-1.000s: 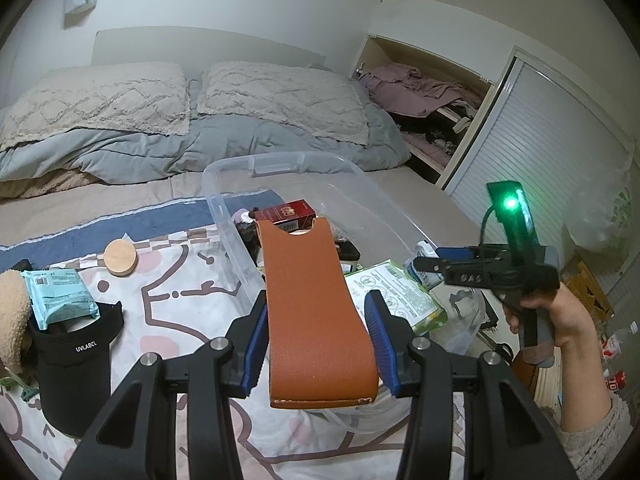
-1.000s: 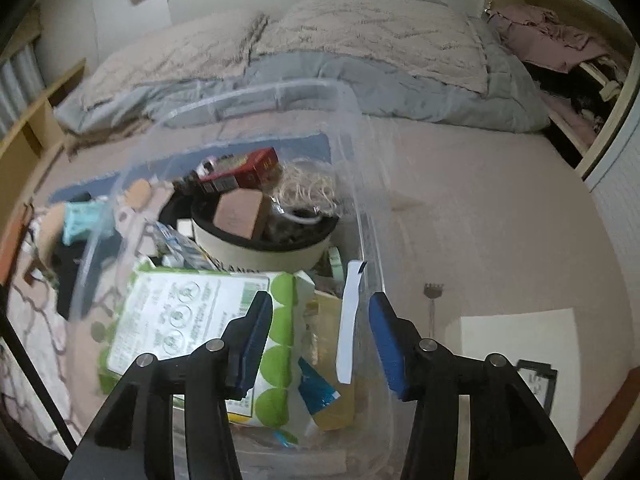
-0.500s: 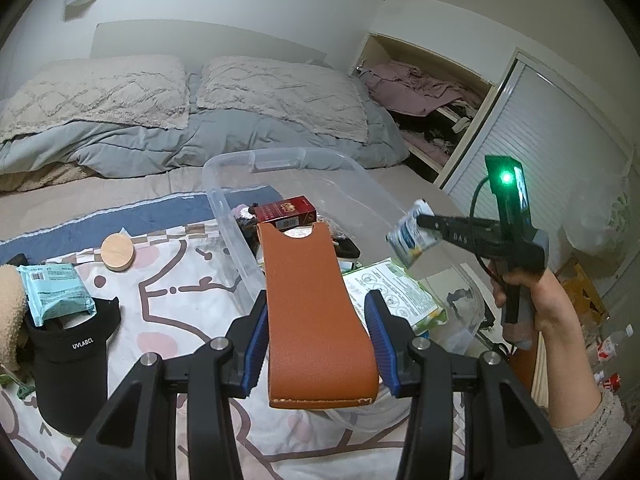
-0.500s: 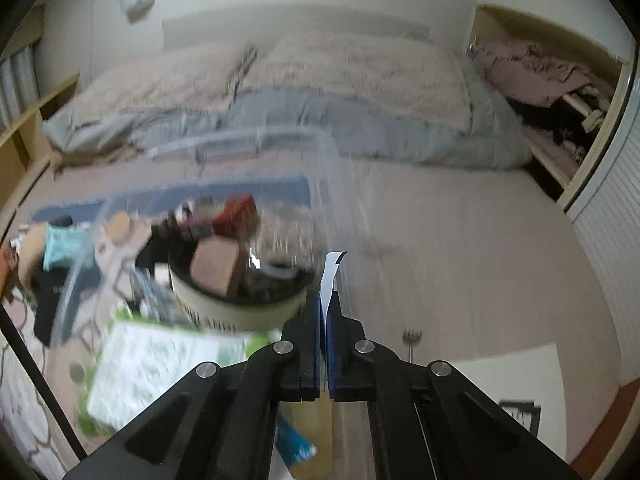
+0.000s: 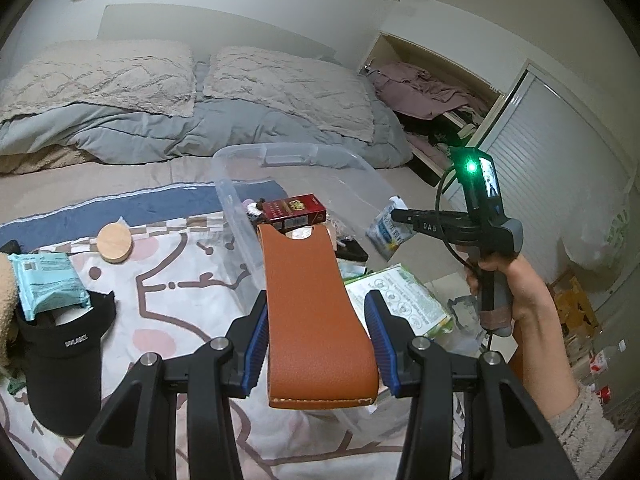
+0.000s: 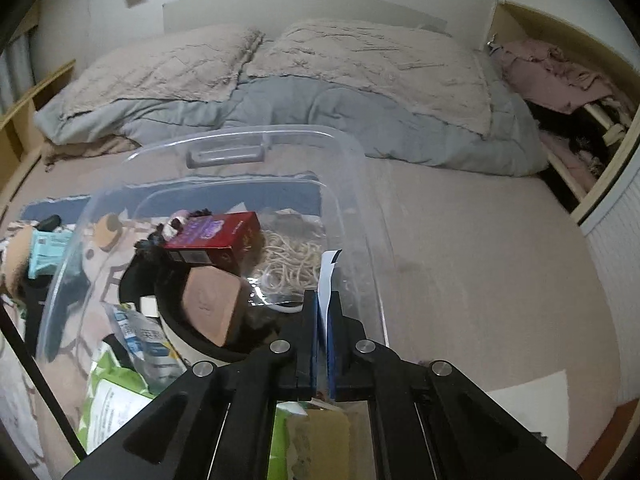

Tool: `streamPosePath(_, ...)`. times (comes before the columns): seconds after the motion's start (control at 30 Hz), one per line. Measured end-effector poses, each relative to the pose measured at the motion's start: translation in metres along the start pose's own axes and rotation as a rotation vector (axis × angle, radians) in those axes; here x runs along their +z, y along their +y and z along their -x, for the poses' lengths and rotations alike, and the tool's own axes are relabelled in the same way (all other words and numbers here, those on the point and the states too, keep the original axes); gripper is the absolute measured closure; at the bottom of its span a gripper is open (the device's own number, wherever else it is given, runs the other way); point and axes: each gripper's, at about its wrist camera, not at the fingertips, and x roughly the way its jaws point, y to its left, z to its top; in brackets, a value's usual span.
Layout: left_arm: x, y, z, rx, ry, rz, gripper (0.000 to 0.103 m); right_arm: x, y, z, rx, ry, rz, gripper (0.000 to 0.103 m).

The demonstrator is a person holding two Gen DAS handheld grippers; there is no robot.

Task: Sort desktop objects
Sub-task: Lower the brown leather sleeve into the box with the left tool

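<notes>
It's a bedroom, and everything's spread across a made bed [image 5: 280,184] with a cartoon-print sheet [image 5: 180,280] over the near end; two pillows and a grey duvet sit at the back.

Left wrist view: the left hand-held gripper [image 5: 318,332] is clamped on a tan leather case [image 5: 312,312], held up over the near edge of the clear plastic bin [image 5: 240,216]. A red box [image 5: 294,210] sits in the bin. Out on the sheet there's a round wooden lid [image 5: 115,242], a teal packet [image 5: 48,284] and a black visor [image 5: 64,344]. Across the bin, the right hand-held gripper [image 5: 394,216] has pinched a small blue-and-white sachet [image 5: 390,232] and lifted it. A second ago its jaws stood apart low in the bin.

Right wrist view: the jaws are together on the sachet's thin white edge [image 6: 329,276], above the bin's right wall [image 6: 352,216]. A green-and-white pack [image 6: 116,404] lies below.

So both hands are loaded now. My guess is the sachet's coming out to be regrouped.
</notes>
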Motion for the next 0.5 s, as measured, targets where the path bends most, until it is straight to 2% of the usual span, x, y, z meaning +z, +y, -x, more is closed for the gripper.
streamPosePath(0.07,0.004,-0.004,-0.004,-0.013,0.000,-0.005,0.057,-0.001,-0.004,0.001,0.018,-0.001,-0.005,0.094)
streamPosePath(0.1,0.006,-0.007,-0.006,-0.021,0.000,-0.008,0.057,-0.002,-0.005,0.001,0.034,0.002,-0.007,0.084)
streamPosePath(0.13,0.009,-0.010,-0.009,-0.029,0.000,-0.013,0.057,-0.003,-0.007,0.002,0.047,0.004,-0.008,0.060)
streamPosePath(0.2,0.013,-0.016,-0.014,-0.041,-0.001,-0.022,0.057,-0.006,-0.007,0.006,0.102,-0.003,0.000,0.046)
streamPosePath(0.37,0.028,-0.034,-0.036,-0.069,0.008,-0.033,0.057,-0.010,-0.002,0.022,0.090,-0.050,0.041,0.045)
streamPosePath(0.5,0.037,-0.049,-0.054,-0.087,0.020,-0.042,0.057,-0.012,-0.013,0.040,0.161,-0.115,-0.005,0.046)
